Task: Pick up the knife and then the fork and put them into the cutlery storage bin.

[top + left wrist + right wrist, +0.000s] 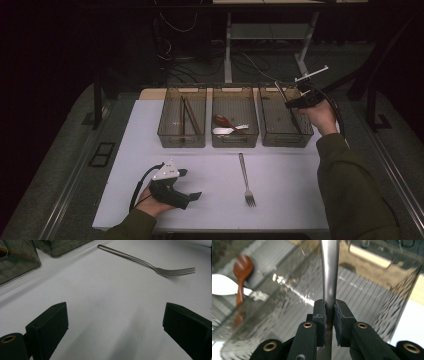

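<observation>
High view: my right gripper [289, 104] is clamped on a slim steel utensil [281, 92], its long axis slanting over the right-hand smoky plastic bin [285, 137]. My left gripper [186, 185] rests nearby, jaws apart.

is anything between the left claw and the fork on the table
Nothing visible. The left claw stands open over bare white table, and the fork lies ahead of it, apart from the bins at the far side.
</observation>
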Demonstrator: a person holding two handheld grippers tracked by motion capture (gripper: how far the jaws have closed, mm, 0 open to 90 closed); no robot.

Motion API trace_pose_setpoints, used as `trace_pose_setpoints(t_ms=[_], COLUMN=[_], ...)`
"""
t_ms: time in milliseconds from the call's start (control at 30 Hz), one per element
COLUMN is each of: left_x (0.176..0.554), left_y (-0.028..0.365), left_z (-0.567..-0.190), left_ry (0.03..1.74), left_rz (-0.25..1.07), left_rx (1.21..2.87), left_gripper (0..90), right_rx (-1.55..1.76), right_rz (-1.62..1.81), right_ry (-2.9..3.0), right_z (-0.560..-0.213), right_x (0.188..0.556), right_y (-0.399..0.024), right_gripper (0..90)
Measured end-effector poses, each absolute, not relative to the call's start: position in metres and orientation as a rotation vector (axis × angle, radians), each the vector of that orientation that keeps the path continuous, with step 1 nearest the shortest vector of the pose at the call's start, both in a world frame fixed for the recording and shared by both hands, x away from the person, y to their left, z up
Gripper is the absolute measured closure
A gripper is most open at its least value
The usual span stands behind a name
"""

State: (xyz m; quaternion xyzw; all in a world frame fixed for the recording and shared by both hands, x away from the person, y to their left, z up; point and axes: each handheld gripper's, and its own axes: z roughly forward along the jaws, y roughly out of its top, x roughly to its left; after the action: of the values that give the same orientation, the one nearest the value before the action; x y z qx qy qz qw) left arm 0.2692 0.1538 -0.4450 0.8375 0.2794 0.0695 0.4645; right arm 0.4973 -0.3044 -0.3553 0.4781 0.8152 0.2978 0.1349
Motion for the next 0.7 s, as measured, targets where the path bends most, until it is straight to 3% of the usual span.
trace_pose_setpoints(t_ms=[533,700], left_x=[0.269,0.269], left_y=[0.153,0.154], left_z=[-0.445,-0.445], left_ry=[0.682,0.681], left_rz=[0.170,0.169], left_rx=[2.063,2.061], left_gripper=[5.5,5.5], right_rx=[1.427,1.458], right_rz=[0.802,0.768], right_ry=[2.413,2.408], right_z=[-0.379,-0.386], right_x=[0.509,0.512], right_y=[-0.294,-0.291], right_gripper=[79.3,71.1])
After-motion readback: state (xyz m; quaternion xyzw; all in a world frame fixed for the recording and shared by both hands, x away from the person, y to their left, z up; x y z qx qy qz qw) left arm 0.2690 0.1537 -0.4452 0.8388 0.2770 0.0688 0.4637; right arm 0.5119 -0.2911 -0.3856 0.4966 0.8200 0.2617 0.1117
